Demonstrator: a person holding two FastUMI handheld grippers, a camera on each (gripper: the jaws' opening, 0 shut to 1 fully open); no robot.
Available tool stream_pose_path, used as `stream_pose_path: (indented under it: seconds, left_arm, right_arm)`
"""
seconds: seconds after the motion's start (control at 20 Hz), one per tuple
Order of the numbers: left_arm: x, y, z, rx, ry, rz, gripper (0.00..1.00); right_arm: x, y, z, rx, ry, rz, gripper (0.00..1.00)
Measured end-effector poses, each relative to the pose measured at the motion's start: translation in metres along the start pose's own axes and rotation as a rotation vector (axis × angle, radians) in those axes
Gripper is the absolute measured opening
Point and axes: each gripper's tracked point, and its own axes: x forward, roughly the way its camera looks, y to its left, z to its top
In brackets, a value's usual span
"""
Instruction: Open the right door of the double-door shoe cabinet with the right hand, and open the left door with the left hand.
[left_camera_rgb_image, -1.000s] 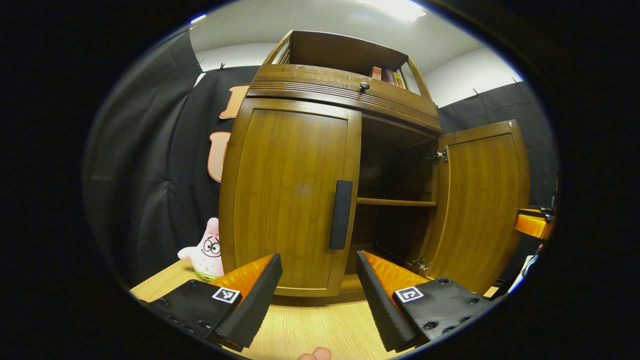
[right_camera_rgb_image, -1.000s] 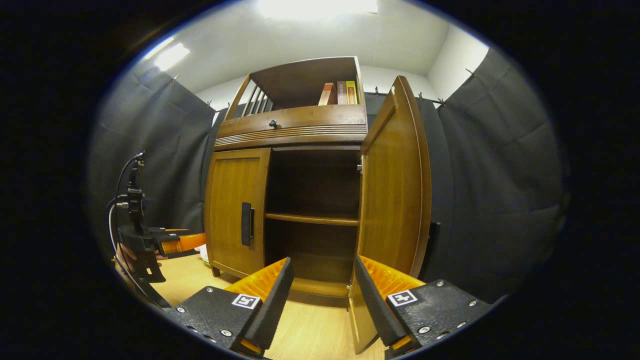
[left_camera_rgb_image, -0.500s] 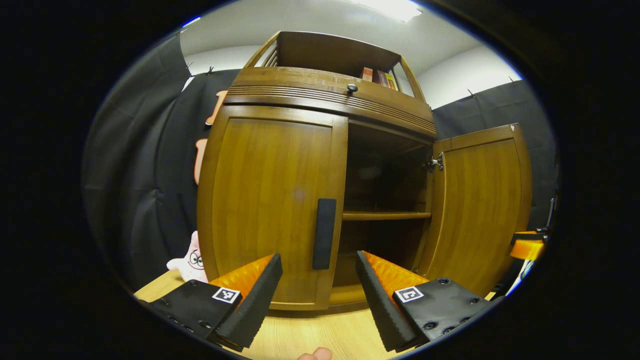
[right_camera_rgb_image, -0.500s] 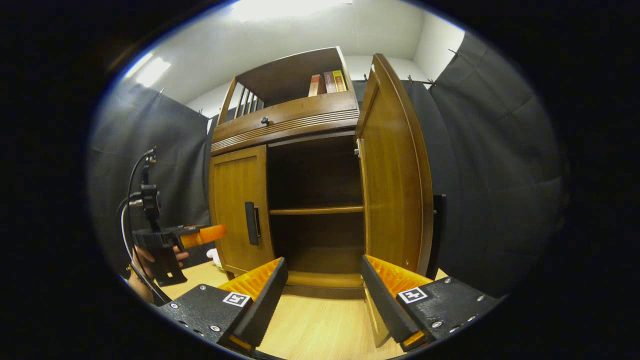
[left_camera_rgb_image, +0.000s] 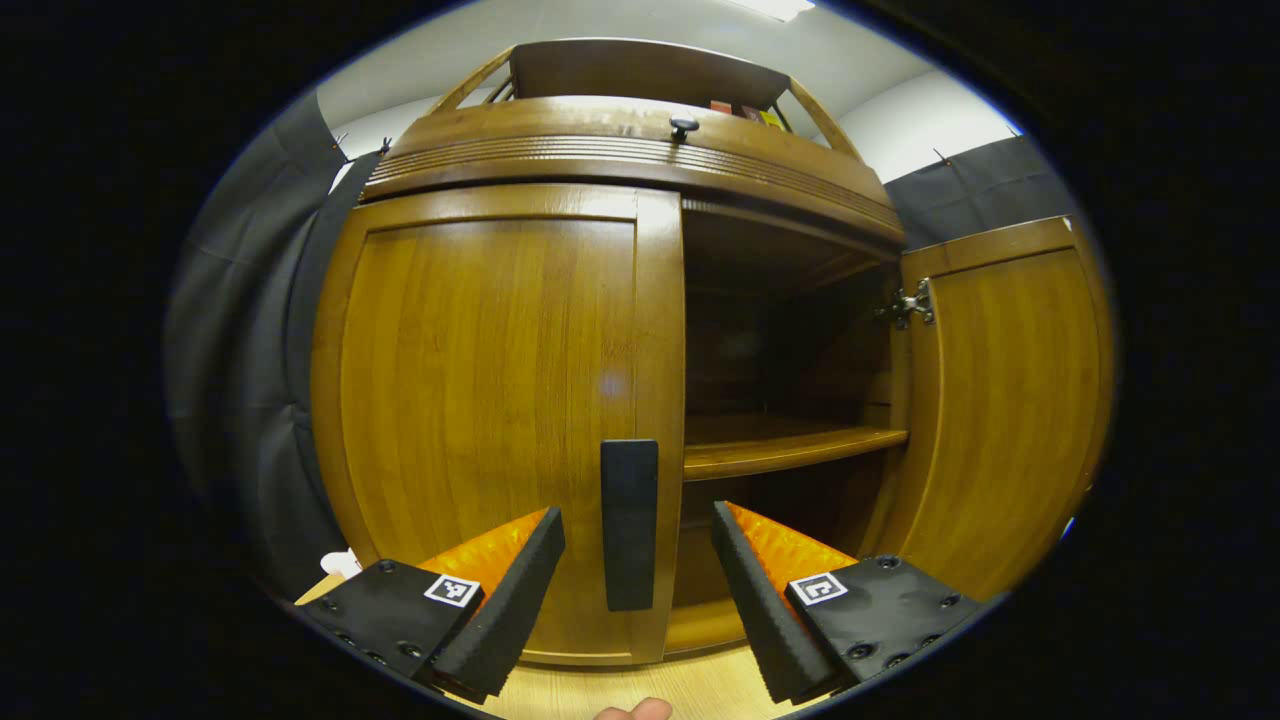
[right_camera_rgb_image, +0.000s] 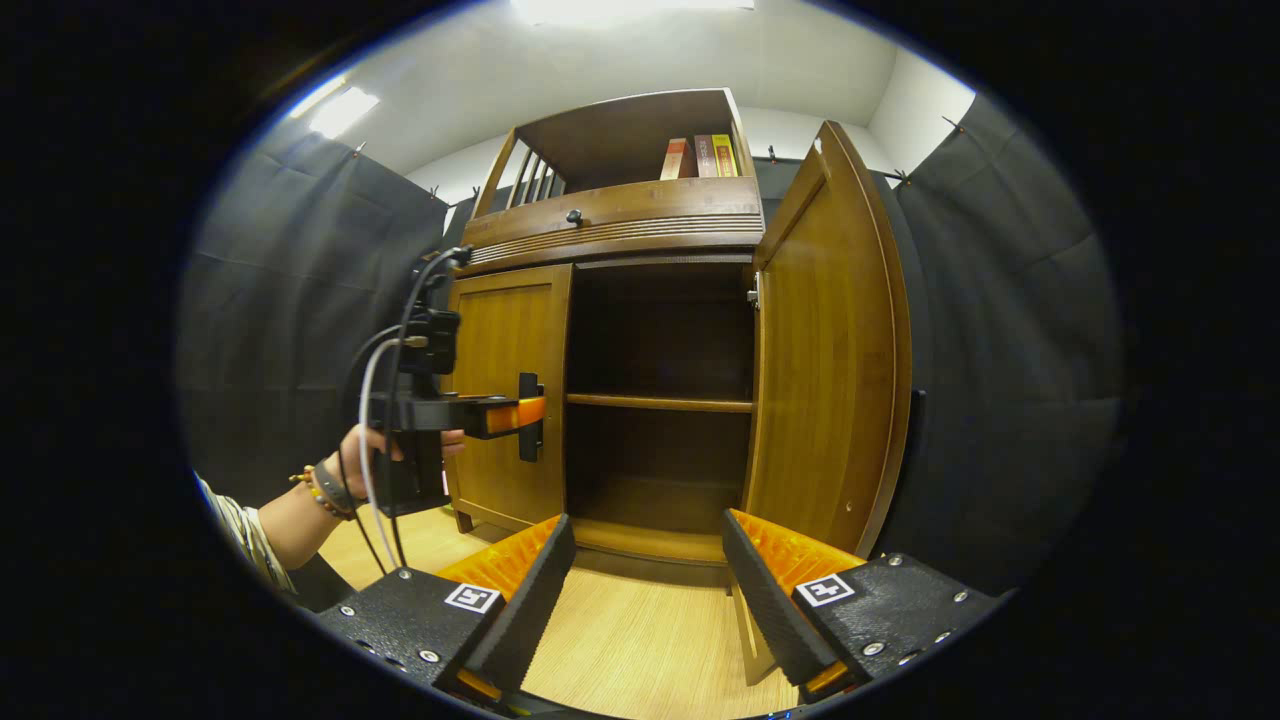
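Wooden floor (right_camera_rgb_image: 640, 650); two doors, one seemingly closed.

the left gripper view looks forward from close in front of the shoe cabinet (left_camera_rgb_image: 640, 150), facing the shut left door (left_camera_rgb_image: 490, 400) with its handle (left_camera_rgb_image: 629, 522) very near, tilted a little upward. the right gripper view looks from farther back and to the right, facing the open middle of the cabinet (right_camera_rgb_image: 610, 215). both views share the left door (right_camera_rgb_image: 510, 400), the inner shelf (left_camera_rgb_image: 790, 450), the open right door (left_camera_rgb_image: 1000, 400) and the wooden floor (right_camera_rgb_image: 640, 650). the right gripper view also takes in the left hand-held gripper (right_camera_rgb_image: 525, 412) at the handle.
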Motion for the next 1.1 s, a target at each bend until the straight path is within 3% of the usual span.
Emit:
stream_pose_path:
  seconds: [0.25, 0.45, 0.65, 0.8, 1.1]
  left_arm:
    - [0.025, 0.009, -0.012, -0.049, 0.037, 0.011, 0.92]
    - [0.03, 0.019, -0.005, 0.019, 0.017, 0.059, 0.92]
    - [0.031, 0.021, -0.003, 0.052, 0.023, 0.073, 0.73]
    - [0.033, 0.005, -0.007, 0.017, 0.041, 0.016, 0.58]
    - [0.024, 0.007, -0.007, 0.037, 0.054, 0.05, 0.34]
  right_arm:
    - [-0.007, -0.002, -0.008, -0.005, 0.019, -0.01, 0.92]
    - [-0.01, -0.003, -0.008, -0.022, 0.013, -0.018, 0.92]
    - [-0.011, -0.001, -0.009, -0.032, 0.014, -0.021, 0.92]
    - [-0.014, -0.001, -0.011, -0.027, 0.015, -0.022, 0.92]
    - [-0.019, -0.007, -0.018, -0.047, 0.029, -0.045, 0.92]
